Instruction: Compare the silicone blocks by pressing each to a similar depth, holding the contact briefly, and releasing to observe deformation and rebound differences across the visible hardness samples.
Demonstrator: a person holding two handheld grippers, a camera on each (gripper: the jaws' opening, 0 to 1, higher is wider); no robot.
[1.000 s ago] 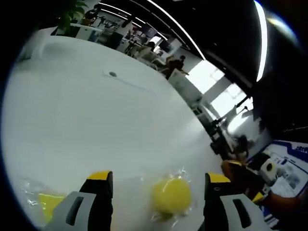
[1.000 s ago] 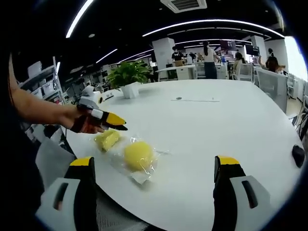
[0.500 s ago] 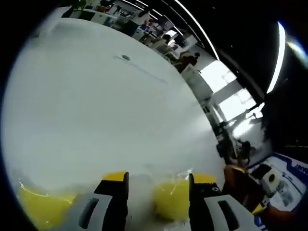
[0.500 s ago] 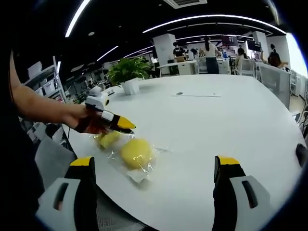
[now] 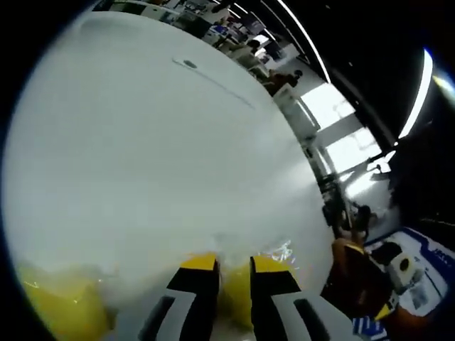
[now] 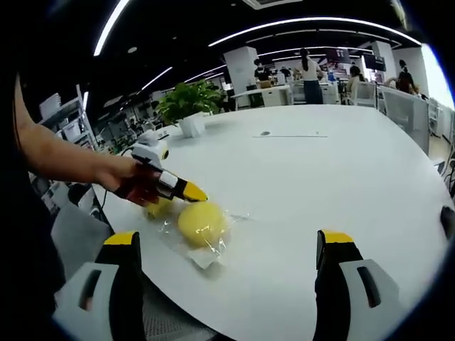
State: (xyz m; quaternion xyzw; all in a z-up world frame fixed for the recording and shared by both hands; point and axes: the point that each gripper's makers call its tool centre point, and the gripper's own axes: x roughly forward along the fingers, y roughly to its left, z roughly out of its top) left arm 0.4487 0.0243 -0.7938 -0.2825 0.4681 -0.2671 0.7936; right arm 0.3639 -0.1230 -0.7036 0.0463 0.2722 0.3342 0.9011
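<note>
Left tool: jaws nearly closed, tips against bagged round yellow silicone block | Right tool: jaws wide apart, empty | Support: white tabletop

a: what lies on the white table?

b: 2 yellow silicone pieces in clear wrap: a round yellow block and a smaller yellow piece just beside it.

a: and the left gripper?

b: a hand holds it, its yellow tips drawn together against the round block's top.

a: the right gripper?

b: its jaws stand wide apart, holding nothing. a potted plant sits far back.
</note>
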